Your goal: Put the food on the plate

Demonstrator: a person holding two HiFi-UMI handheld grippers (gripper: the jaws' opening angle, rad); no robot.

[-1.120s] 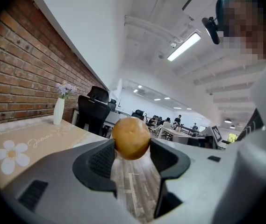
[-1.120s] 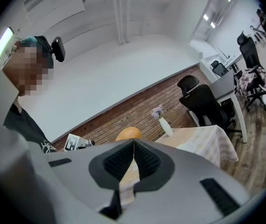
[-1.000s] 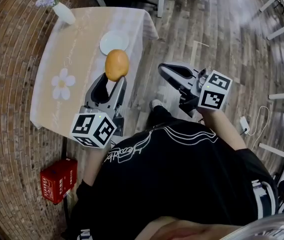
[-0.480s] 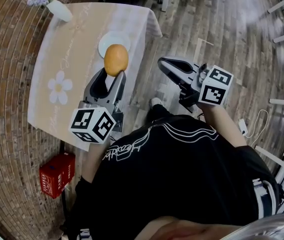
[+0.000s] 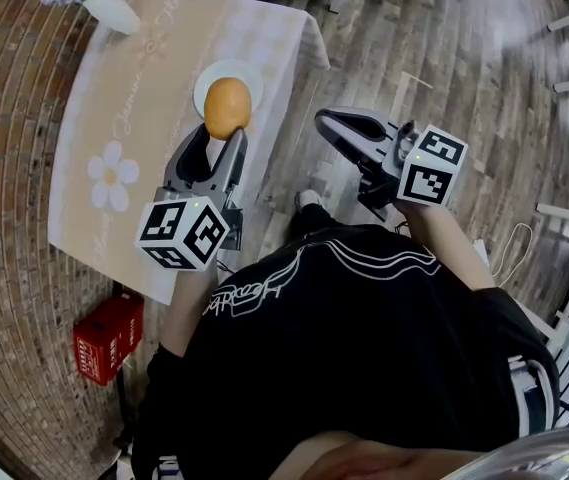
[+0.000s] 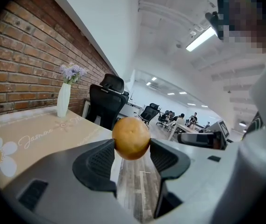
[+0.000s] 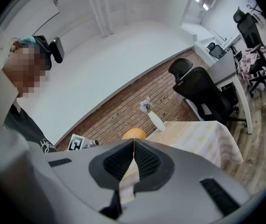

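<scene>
Counter (image 5: 134,98): covered with a beige cloth bearing a white flower print. A white vase of lilac flowers (image 5: 109,8) stands at its far corner, well apart from the round white plate (image 5: 229,66) near the cloth's right edge. A red box (image 5: 102,336) sits on the brick floor below the near corner.

Left hand-held gripper (image 5: 222,136): jaws clamped on the round orange-brown food item (image 5: 228,106), one pad on each side, held clear of the counter. In the head view the food overlaps the plate.

Right hand-held gripper (image 5: 324,125): jaws closed together, empty, off the counter's right side over the wooden floor.
</scene>
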